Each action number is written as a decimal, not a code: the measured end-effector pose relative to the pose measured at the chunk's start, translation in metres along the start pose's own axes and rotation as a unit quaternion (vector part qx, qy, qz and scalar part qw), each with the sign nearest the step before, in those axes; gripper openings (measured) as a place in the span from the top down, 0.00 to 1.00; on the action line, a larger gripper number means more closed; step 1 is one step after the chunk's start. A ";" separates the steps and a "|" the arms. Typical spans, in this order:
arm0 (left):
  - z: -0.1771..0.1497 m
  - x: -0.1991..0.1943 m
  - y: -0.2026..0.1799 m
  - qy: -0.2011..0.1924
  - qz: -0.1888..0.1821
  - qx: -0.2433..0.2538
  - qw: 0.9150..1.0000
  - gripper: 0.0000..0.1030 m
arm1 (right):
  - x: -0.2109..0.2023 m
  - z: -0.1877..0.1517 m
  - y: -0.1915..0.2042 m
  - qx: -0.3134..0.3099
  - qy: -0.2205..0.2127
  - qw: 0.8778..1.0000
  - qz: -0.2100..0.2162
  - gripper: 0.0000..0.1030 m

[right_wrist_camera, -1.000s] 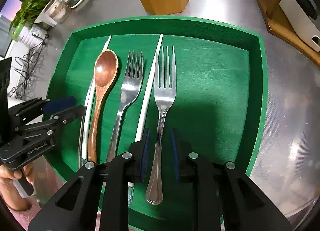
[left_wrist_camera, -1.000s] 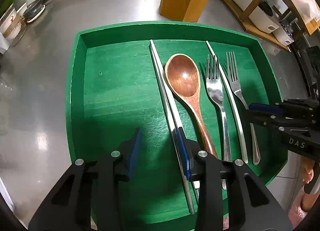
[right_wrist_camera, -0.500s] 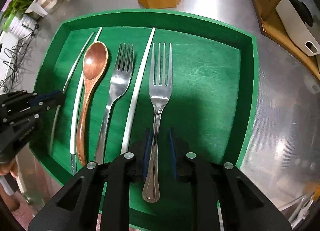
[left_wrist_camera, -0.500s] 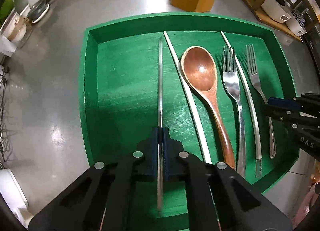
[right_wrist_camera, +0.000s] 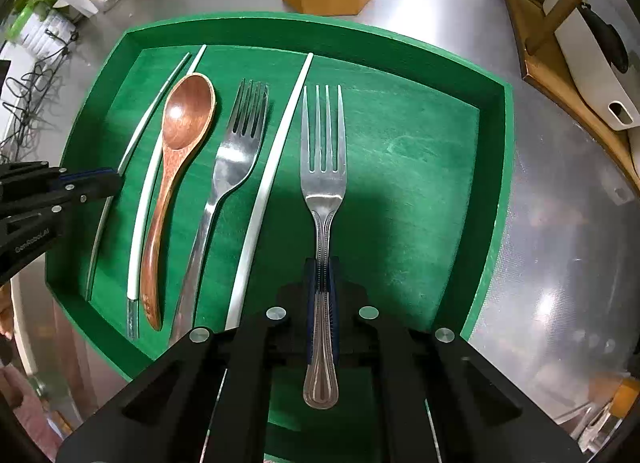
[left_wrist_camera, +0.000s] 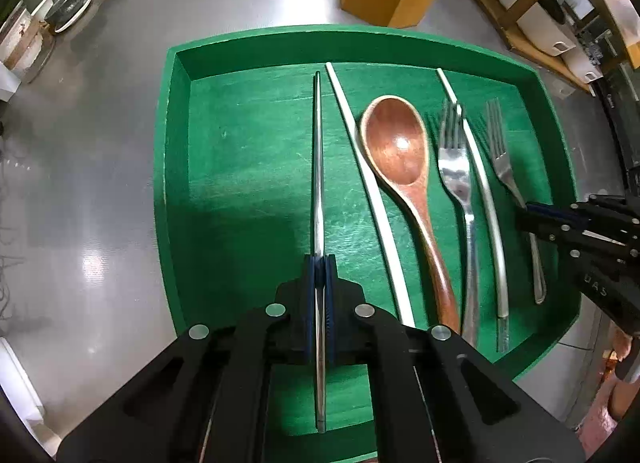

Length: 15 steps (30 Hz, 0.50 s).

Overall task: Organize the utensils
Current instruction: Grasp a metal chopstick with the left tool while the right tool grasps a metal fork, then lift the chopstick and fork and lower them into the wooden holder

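Both just clamped: left gripper [left_wrist_camera: 319, 269] now pinches the steel chopstick [left_wrist_camera: 318, 167], right gripper [right_wrist_camera: 321, 271] the fork [right_wrist_camera: 323, 167], either side of the spoon [right_wrist_camera: 180, 159] in the tray [right_wrist_camera: 494, 191]. Lifts likely next.

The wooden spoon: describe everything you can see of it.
The wooden spoon looks like reddish-brown polished wood, with an oval bowl facing up, a glint in it, and a slim, slightly curved handle. It lies flat on the floor of the green tray, bowl toward the far wall. A white chopstick runs close along one side, a steel fork lies on the other. Neither gripper touches it.
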<state>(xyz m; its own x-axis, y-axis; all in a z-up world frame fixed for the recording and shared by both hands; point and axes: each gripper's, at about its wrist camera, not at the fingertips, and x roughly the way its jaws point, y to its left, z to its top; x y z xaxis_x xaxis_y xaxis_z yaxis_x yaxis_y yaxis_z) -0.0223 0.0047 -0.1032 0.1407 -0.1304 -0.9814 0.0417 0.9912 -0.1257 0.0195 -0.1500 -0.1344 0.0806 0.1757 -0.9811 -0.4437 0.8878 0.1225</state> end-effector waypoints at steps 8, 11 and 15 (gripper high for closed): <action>-0.015 -0.041 0.004 -0.082 -0.039 -0.004 0.996 0.96 | -0.020 -0.020 -0.027 0.007 -0.051 0.997 0.060 0.94; -0.021 -0.057 0.004 -0.133 -0.056 -0.001 0.990 0.96 | -0.030 -0.026 -0.036 0.012 -0.083 0.993 0.080 0.94; -0.020 -0.071 0.003 -0.201 -0.082 0.000 0.976 0.96 | -0.046 -0.030 -0.043 0.016 -0.130 0.987 0.093 0.94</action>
<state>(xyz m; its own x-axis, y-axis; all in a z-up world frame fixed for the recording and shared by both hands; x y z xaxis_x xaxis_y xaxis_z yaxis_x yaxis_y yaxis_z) -0.0515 0.0177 -0.0368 0.5085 -0.2857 -0.8123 0.0969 0.9563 -0.2757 0.0079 -0.2089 -0.0994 0.2293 0.4363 -0.8701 -0.4448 0.8421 0.3050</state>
